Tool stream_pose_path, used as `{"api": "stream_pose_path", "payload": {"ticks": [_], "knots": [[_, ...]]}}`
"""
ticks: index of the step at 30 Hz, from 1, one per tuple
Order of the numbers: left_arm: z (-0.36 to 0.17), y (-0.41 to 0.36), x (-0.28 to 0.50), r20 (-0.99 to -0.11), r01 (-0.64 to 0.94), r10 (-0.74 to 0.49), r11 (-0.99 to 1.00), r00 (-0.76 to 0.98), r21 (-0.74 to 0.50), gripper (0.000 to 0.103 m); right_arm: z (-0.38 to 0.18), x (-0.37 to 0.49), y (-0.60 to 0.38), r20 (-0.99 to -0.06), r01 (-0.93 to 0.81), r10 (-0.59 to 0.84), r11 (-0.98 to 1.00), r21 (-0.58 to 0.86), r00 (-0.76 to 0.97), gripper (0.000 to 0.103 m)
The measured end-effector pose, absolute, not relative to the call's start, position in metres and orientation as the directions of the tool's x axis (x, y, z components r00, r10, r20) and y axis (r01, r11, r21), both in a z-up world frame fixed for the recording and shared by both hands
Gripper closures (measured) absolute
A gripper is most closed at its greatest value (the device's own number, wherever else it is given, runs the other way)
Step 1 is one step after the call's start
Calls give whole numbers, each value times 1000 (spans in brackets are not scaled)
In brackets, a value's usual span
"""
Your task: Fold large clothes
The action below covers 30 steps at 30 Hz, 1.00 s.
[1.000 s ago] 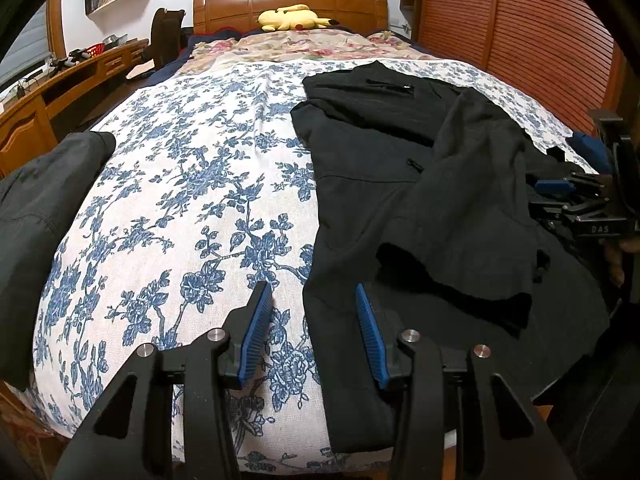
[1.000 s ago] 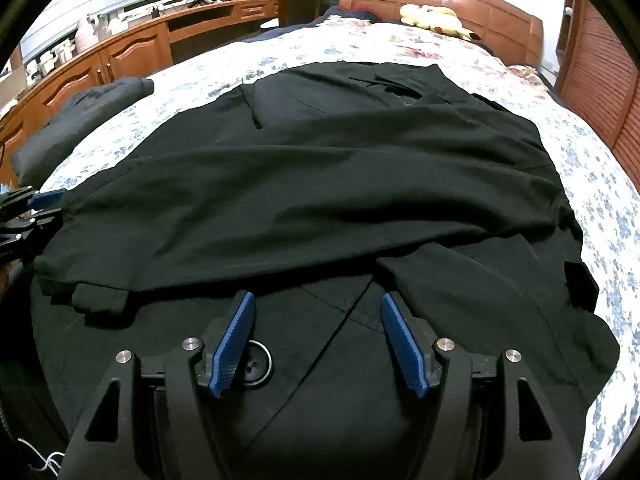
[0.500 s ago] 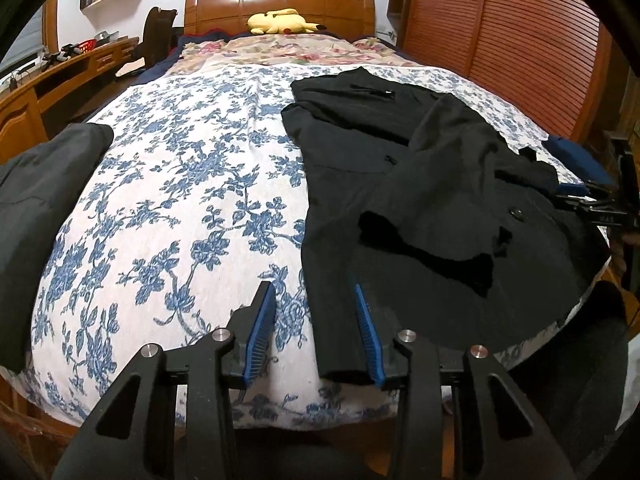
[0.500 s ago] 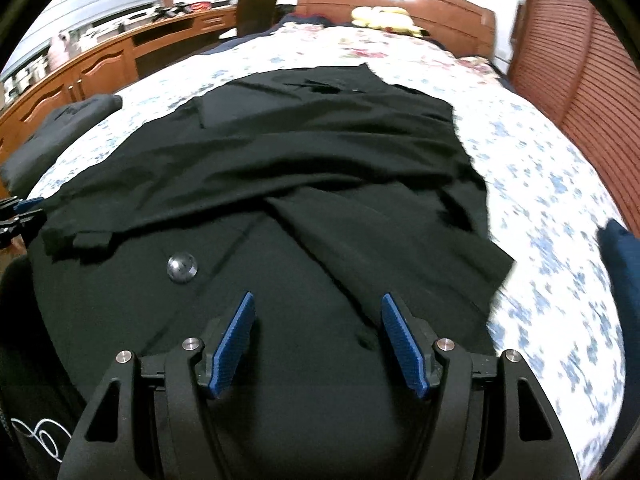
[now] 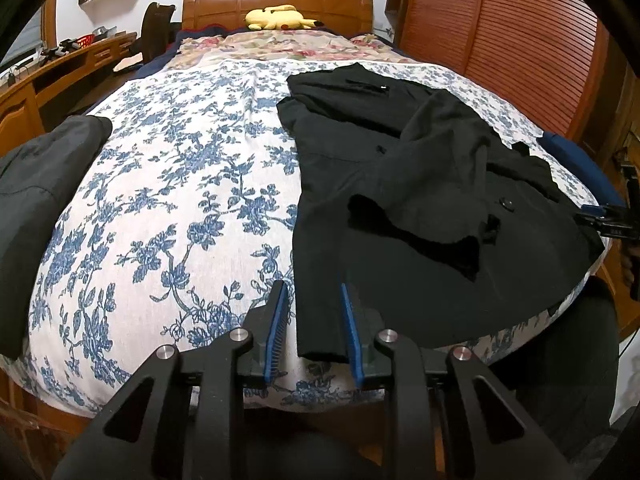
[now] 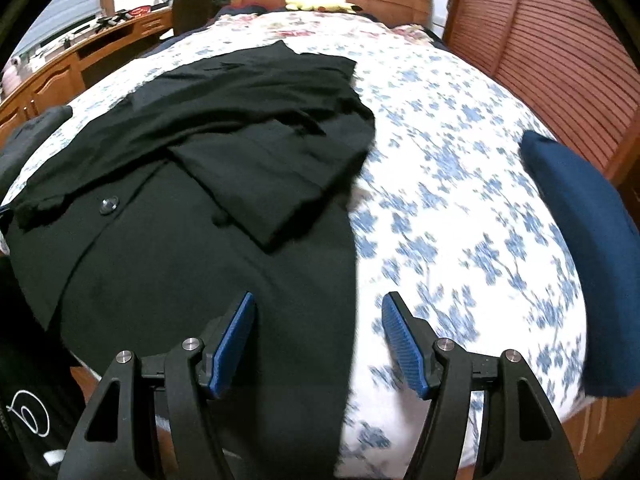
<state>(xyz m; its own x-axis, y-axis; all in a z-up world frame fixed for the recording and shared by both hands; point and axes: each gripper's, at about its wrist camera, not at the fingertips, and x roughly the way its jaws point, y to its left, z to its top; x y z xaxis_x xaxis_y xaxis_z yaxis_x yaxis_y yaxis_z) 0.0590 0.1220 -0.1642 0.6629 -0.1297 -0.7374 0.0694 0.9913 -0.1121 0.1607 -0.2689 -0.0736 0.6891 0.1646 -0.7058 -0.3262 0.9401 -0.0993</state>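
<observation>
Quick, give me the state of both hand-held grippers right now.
Left hand-held gripper: open, holding nothing; the black coat hem corner shows between its fingers.
Right hand-held gripper: open wide, holding nothing, over the coat's edge.

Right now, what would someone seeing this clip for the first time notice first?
The black coat spread flat over the blue-flowered bedspread, both sleeves crossed over its front. Both tools sit open at the coat's near hem: the left tool at one corner, the right tool at the other. A yellow plush toy lies against the headboard.
</observation>
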Motion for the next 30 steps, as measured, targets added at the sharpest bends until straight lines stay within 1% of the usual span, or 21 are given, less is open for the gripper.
{"api": "stream_pose_path", "payload": {"ticks": [6,15,18,20,21,22,23,24,25,28,30], "knots": [[-166,120,57,-742,72,-128,992,658,-107,75,-72,149,-274,-713,-335,191,940,-65,675,35],[-169,118,50,-750,73,-139,990,647,-121,75,-77,142,-265,-723,-409,259,912,-35,640,35],[-169,116,49,-745,82,-154,988,649,-133,75,-79,142,-264,-722,-417,268,908,-31,638,40],[-166,116,49,-740,83,-161,987,653,-141,90,-77,141,-267,-711,-416,283,909,-15,644,46],[-164,116,49,-737,86,-171,985,654,-153,92,-76,141,-269,-707,-417,291,909,-5,644,55],[-161,116,49,-733,89,-177,983,657,-158,95,-76,142,-268,-706,-415,293,910,-1,645,67],[-156,115,48,-727,94,-178,983,663,-155,97,-74,143,-269,-703,-414,297,910,4,646,75],[-149,112,47,-717,103,-175,984,675,-143,97,-72,144,-271,-698,-422,317,906,24,642,88],[-141,110,46,-704,108,-170,985,690,-132,98,-70,145,-273,-692,-433,344,900,51,635,92],[-111,106,42,-649,121,-171,985,741,-122,99,-56,144,-273,-660,-450,373,891,60,652,97],[-90,103,40,-612,130,-172,985,772,-113,99,-40,140,-273,-623,-458,398,886,71,673,98]]}}
